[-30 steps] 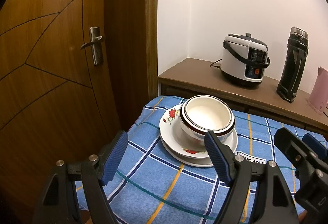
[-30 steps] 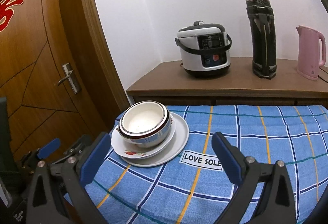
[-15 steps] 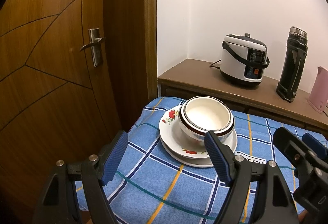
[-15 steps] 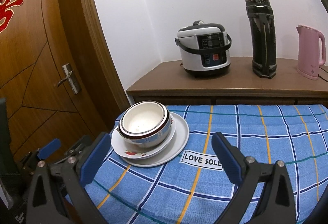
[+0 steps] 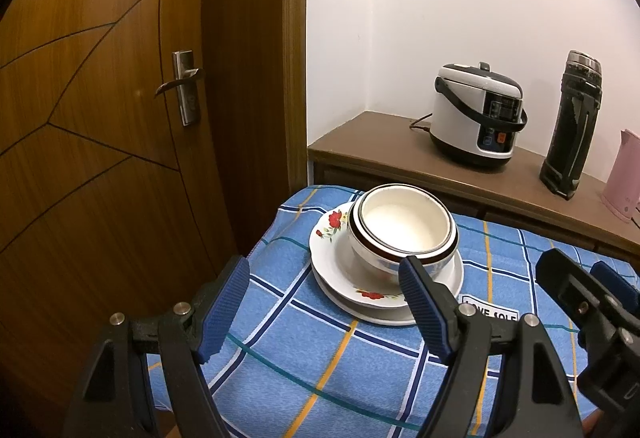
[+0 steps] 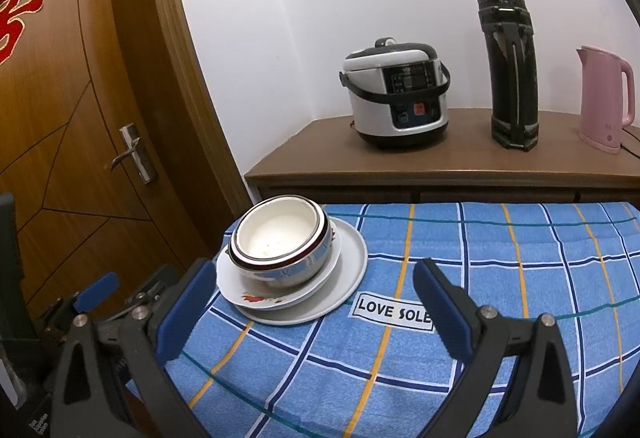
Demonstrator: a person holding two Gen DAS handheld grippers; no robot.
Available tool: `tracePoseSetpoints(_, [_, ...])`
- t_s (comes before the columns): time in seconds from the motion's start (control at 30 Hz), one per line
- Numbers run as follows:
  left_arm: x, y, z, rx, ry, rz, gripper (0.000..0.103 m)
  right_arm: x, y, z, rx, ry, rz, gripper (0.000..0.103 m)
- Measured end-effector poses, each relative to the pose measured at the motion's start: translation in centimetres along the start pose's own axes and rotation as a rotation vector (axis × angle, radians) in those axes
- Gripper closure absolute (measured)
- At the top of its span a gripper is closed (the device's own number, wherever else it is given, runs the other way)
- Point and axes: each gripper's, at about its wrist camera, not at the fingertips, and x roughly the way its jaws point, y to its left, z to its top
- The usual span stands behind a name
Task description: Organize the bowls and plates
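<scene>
Pink kettle cut off by right edge in left wrist view. Cloth label partly hidden behind left tool finger. Lower plate largely covered by upper plate and nested bowls.

Ahead of the left tongs a stack of bowls sits nested on two stacked plates, all on the cloth-covered bench, near its far left corner. The stack lies between the tongs' two fingers in line of sight, closer to the right one. From the right tongs the same stack lies ahead and to the left, with a cloth label just right of the plates. Beyond the bench runs a sideboard against the wall; on it, left to right, stand a rice cooker, a tall flask and a kettle. A door stands left of both tongs. The right tongs appear at the right edge of the left view, beside the left ones.
</scene>
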Motion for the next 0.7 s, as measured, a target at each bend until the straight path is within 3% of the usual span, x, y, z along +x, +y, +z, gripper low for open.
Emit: tracePoseSetpoints(0.7, [-0.29,-0.37,0.42,0.008,-0.024,0.043,0.024,-0.33,-0.28,0.07,0.009,-0.017,-0.014,0.002])
